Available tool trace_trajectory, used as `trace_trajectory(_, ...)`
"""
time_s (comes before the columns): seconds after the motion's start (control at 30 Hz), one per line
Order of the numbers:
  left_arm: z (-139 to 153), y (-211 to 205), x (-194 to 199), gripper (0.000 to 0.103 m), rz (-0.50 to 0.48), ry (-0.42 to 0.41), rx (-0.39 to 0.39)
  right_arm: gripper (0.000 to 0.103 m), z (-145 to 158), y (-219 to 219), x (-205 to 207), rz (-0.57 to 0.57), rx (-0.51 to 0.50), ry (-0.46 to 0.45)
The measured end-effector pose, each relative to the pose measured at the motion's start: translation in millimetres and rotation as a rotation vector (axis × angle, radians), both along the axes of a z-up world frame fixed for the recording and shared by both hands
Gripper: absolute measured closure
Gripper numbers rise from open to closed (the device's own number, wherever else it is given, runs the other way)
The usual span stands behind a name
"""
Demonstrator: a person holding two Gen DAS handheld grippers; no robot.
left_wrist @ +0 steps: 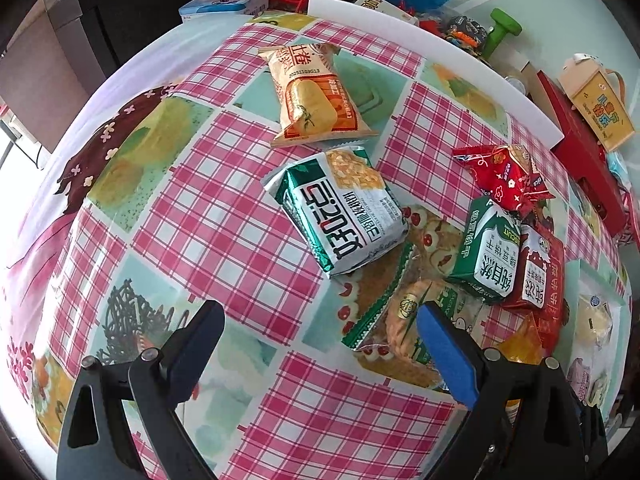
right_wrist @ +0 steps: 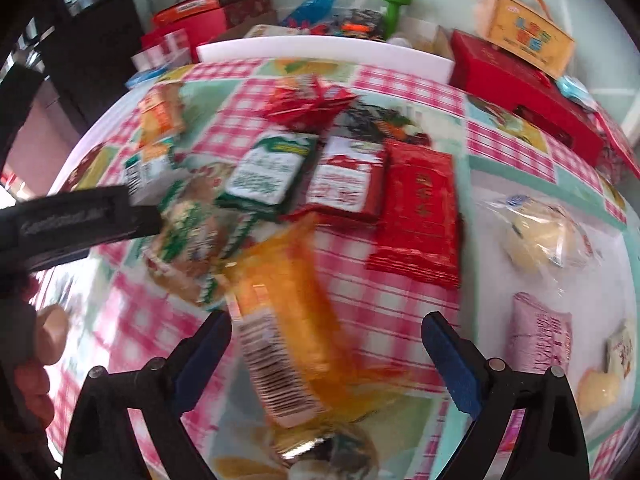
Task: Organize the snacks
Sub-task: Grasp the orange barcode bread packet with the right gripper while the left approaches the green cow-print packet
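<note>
- Looking through the left wrist view: left gripper [left_wrist: 320, 344] hangs over the checked tablecloth [left_wrist: 224, 216], jaws spread wide, nothing between them and nothing touched.
- Right finger pad is blue [left_wrist: 444, 356]; just behind it lies a green-edged clear biscuit pack [left_wrist: 384, 316], whether touching I cannot tell.
- Silver-green snack packet [left_wrist: 340, 212] lies flat near the middle of the cloth, large Chinese lettering, unread.
- Orange snack bag [left_wrist: 316, 96] lies beyond it, well apart; printed code reads roughly "20251103G13".
- Green biscuit pack [left_wrist: 488, 248], with "BISCUIT" partly legible, and red biscuit pack [left_wrist: 536, 272] lie side by side on the right; a crinkled red wrapper [left_wrist: 504, 172] sits just behind them.
- Yellow carton with a handle [left_wrist: 600, 104] stands off the cloth, Chinese print only.
- Right wrist view, heavily blurred: right gripper [right_wrist: 328, 356] has jaws wide apart; an orange packet with a barcode [right_wrist: 288, 344] lies on the cloth between them, pads not pressing on it.
- Red flat pack [right_wrist: 420, 208] lies further back; a clear-wrapped bun [right_wrist: 540, 236] and a pink packet [right_wrist: 540, 332] to the right.
- Hand [right_wrist: 44, 344] shows at the left edge.
</note>
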State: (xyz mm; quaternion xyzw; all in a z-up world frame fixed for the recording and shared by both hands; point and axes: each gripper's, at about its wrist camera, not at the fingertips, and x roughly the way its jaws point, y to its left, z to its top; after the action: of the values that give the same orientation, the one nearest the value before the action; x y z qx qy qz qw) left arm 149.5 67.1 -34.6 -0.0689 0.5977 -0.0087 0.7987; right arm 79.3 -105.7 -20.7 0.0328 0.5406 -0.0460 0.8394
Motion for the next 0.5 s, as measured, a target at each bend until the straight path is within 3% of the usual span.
trace_trajectory(0.3,1.8,-47.3,-0.6,0.006,-0.136,-0.027,-0.038,0.01,-2.8,-2.6,-2.8,0.001,0.022,0.006)
trace_trajectory(0.5,-10.5,-78.1,0.3,0.006,-0.202,-0.015,-0.013,0.012,-9.3,-0.3,-4.6,0.0,0.039,0.028)
